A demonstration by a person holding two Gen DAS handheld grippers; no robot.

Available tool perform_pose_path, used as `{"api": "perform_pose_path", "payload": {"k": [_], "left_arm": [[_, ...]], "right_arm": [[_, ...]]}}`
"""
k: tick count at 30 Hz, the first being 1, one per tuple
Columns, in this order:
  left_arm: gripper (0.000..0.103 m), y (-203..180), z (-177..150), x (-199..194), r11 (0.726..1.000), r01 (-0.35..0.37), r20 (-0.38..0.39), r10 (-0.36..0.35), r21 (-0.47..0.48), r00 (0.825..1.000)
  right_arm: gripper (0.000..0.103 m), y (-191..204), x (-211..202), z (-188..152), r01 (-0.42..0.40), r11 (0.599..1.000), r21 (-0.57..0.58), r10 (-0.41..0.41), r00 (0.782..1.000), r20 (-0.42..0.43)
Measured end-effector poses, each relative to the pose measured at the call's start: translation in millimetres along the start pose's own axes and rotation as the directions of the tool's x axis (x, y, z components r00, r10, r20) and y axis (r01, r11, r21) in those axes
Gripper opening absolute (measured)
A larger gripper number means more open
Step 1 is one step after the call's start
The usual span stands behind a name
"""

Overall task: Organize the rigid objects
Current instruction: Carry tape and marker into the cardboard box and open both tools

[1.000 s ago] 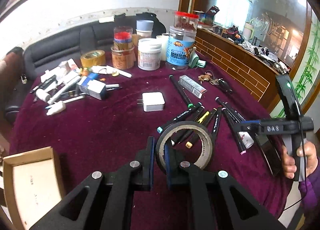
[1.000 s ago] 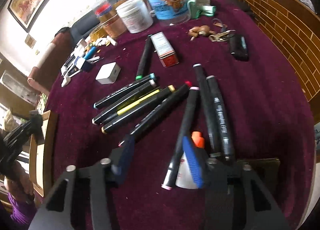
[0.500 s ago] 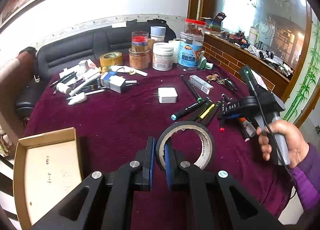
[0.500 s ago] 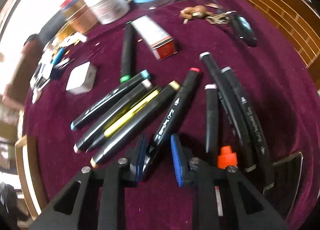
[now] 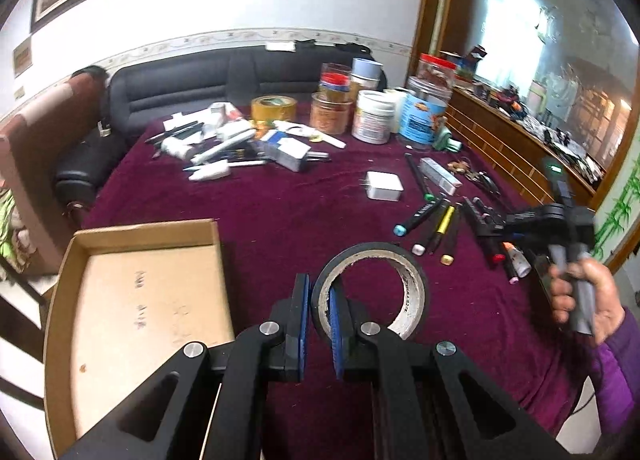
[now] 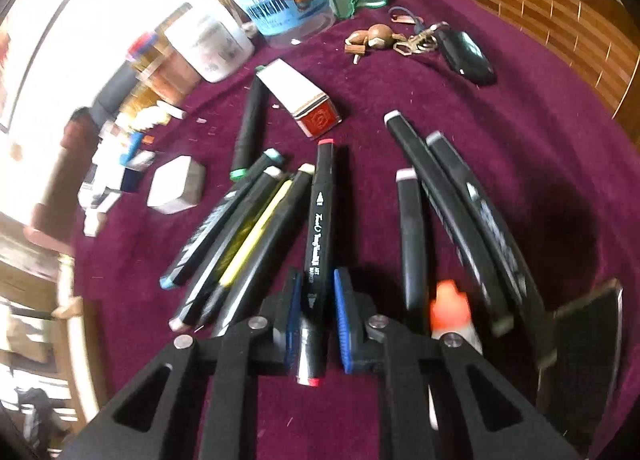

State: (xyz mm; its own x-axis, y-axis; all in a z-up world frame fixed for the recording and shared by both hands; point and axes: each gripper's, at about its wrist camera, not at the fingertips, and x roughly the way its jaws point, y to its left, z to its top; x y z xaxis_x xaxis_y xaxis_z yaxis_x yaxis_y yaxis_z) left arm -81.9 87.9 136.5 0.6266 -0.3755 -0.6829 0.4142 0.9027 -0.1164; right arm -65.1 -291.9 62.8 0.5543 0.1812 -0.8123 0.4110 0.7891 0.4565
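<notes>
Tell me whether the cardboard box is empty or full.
Empty, as far as shown: the box has a bare floor with only faint markings; its near corner is hidden behind the left hand-held gripper.

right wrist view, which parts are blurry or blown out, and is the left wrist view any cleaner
Right wrist view: top-left background washed out white, jars and left edge smeared, red-capped marker sharp. Left wrist view: mostly crisp, tape roll clear, glare only at the window; fisheye bends both edges.

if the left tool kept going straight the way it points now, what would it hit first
Probably the maroon tablecloth just beyond the black tape roll that the left tool is shut on. The cardboard box sits to its left, markers to the right; depth is unclear.
</notes>
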Motion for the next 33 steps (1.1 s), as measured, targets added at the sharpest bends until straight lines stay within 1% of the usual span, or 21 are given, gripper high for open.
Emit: {"api": "perform_pose_path", "payload": {"k": [2,3,5,7,9,11,12,15,18,20,21,22,26,27,30,32,33], "left_arm": [[0.008,11,-1,-4,1.0,-0.01,0.0,0.01,-0.023,1.0],[0.008,17,-1,-5,0.999,-0.018,-0.002,0.018,-0.036,1.0],[0.008,29,0,-9,0.997,-0.044,-0.003,0.044,-0.057,0.999],[0.008,40,3,-8,0.995,-0.062,-0.01,0.062,-0.073,0.998],[0.008,56,5,-3,0.992,-0.08,-0.03,0.077,-0.097,0.997],[0.008,71,7,5,0.988,-0.103,-0.056,0.097,-0.115,0.994],[0.008,78,8,11,0.986,-0.121,-0.068,0.113,-0.119,0.991],[0.008,96,8,26,0.979,-0.161,-0.101,0.148,-0.129,0.984],[0.009,111,6,40,0.972,-0.191,-0.122,0.175,-0.134,0.977],[0.009,124,5,53,0.967,-0.201,-0.145,0.179,-0.155,0.973],[0.009,129,5,58,0.966,-0.199,-0.156,0.174,-0.166,0.972],[0.009,136,5,65,0.963,-0.203,-0.171,0.173,-0.176,0.97],[0.009,150,4,85,0.958,-0.231,-0.206,0.195,-0.17,0.959],[0.009,154,3,88,0.956,-0.236,-0.211,0.197,-0.174,0.957],[0.009,162,1,94,0.953,-0.233,-0.214,0.19,-0.195,0.958],[0.01,162,1,96,0.953,-0.225,-0.208,0.183,-0.202,0.961],[0.01,163,1,97,0.953,-0.223,-0.207,0.18,-0.205,0.962]], "right_arm": [[0.016,0,-11,-8,-0.068,0.997,0.02,0.068,0.998,-0.003],[0.016,3,-17,-14,-0.115,0.993,0.026,0.115,0.993,-0.006],[0.016,17,-25,-22,-0.18,0.983,0.018,0.181,0.983,-0.013],[0.016,43,-34,-30,-0.252,0.968,-0.013,0.252,0.968,-0.024],[0.016,69,-37,-35,-0.302,0.952,-0.046,0.3,0.953,-0.041],[0.016,109,-36,-45,-0.367,0.926,-0.091,0.36,0.929,-0.082],[0.016,121,-35,-49,-0.384,0.917,-0.106,0.375,0.922,-0.097],[0.016,178,-17,-69,-0.432,0.888,-0.16,0.406,0.898,-0.172],[0.016,222,11,-86,-0.464,0.87,-0.168,0.42,0.875,-0.242],[0.016,244,29,-94,-0.468,0.866,-0.177,0.413,0.869,-0.273],[0.016,260,42,-100,-0.459,0.868,-0.19,0.397,0.871,-0.289],[0.016,268,49,-104,-0.451,0.87,-0.198,0.385,0.874,-0.298],[0.016,300,83,-119,-0.403,0.887,-0.227,0.319,0.888,-0.33],[0.016,309,91,-123,-0.379,0.892,-0.245,0.291,0.897,-0.332],[0.016,319,108,-129,-0.33,0.899,-0.286,0.231,0.915,-0.33],[0.016,324,115,-132,-0.322,0.898,-0.3,0.216,0.916,-0.337],[0.016,329,116,-133,-0.307,0.896,-0.321,0.197,0.922,-0.332]]}}
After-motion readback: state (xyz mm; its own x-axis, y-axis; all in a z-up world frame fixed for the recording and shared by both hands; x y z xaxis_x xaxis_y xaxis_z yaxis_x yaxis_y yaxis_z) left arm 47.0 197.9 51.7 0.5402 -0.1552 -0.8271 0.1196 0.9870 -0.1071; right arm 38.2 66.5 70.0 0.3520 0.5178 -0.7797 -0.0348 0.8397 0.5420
